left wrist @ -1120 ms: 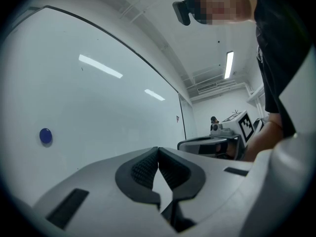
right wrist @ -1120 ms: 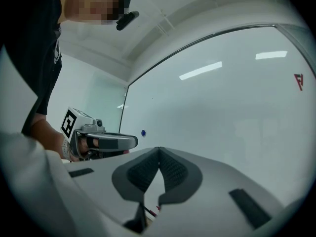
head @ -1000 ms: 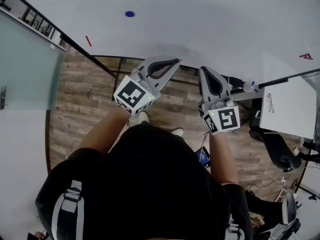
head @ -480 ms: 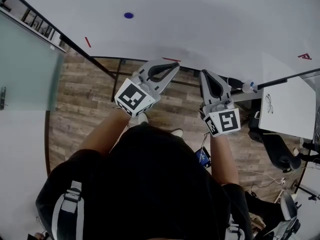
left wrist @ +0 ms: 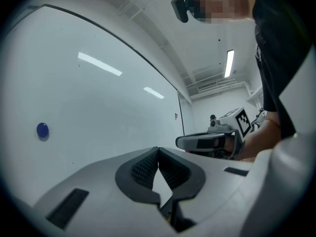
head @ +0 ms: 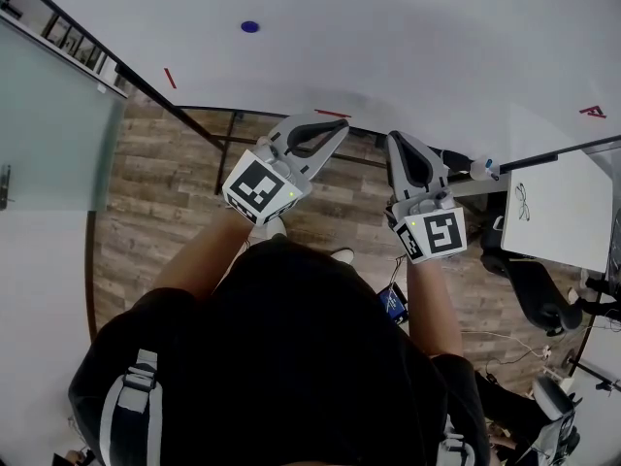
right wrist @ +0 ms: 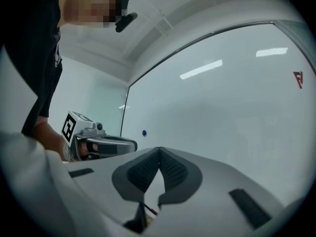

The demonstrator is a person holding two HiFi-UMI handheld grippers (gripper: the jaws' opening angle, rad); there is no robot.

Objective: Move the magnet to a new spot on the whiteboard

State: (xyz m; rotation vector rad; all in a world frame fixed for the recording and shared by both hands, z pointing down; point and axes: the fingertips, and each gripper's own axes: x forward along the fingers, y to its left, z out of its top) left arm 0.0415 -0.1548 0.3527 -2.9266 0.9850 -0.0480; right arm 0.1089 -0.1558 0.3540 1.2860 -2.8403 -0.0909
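I am holding my two claws up in front of the board (head: 408, 37). My left claw (left wrist: 158, 150) is pressed together, tips touching, with nothing in it. My right claw (right wrist: 159, 150) is pressed together too, and it is also empty. They are sitting side by side, both pointing at the low part of the board.

The magnet (head: 250, 27) is the small round blue dot. It is sticking on the board, up and to the left of my left claw, well apart from both claws. Nothing is touching it. A short red line (head: 171, 79) is on the board not far from it.

I am thinking the job is not started yet, because the magnet is all alone and my claws are closed.

I am guessing the magnet is small, light and hard, so it is not going to squash or break. But it is looking flat and smooth, so it could slip out of my tips. It is also pulling on the board, so I am expecting a little tug when I lift it. I am thinking the best place to hold it is its round edge, one tip on each side, close to the board. My left claw is nearer, so I am picking that one. It needs to spread first, then pinch firmly.
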